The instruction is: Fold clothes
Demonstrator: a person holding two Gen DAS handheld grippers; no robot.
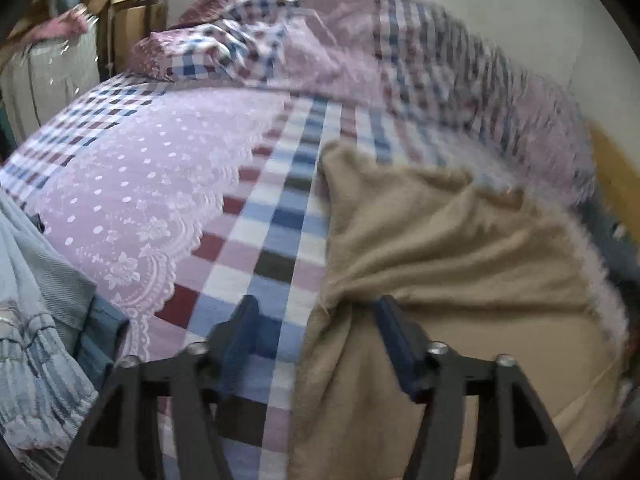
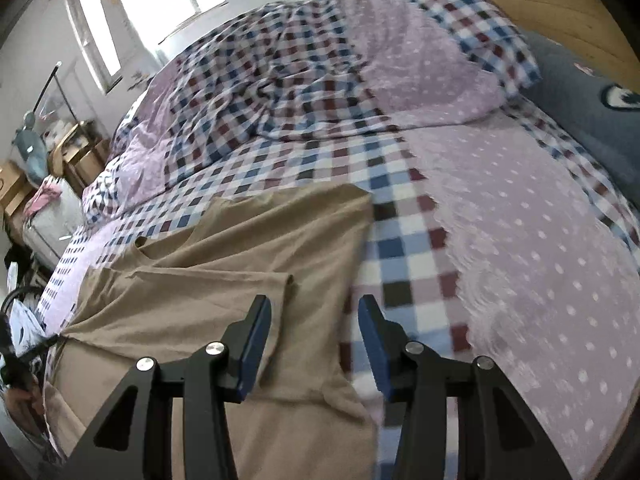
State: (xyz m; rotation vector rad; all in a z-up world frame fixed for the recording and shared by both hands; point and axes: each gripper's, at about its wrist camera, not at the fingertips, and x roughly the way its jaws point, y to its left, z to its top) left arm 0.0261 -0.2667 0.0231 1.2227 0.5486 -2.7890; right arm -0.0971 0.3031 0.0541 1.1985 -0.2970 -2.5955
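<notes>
Both grippers are being held low over the bed w/ jaws spread. Left gripper (image 1: 316, 312) is being positioned astride a bunched edge of the tan garment (image 1: 440, 240), fabric between the fingers but not pinched yet. Right gripper (image 2: 316, 312) is being hovered over the garment's (image 2: 240, 248) opposite edge, nothing gripped. Garment is being left spread on the checked bedsheet (image 2: 400, 248), approx. flat but wrinkled; no fold is being shown, so nearly all folding is judged outstanding. Other clothes (image 1: 36, 320) are being left waiting at the bedside.

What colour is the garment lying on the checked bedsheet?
Plain tan garment; right wrist view shows it best.
</notes>
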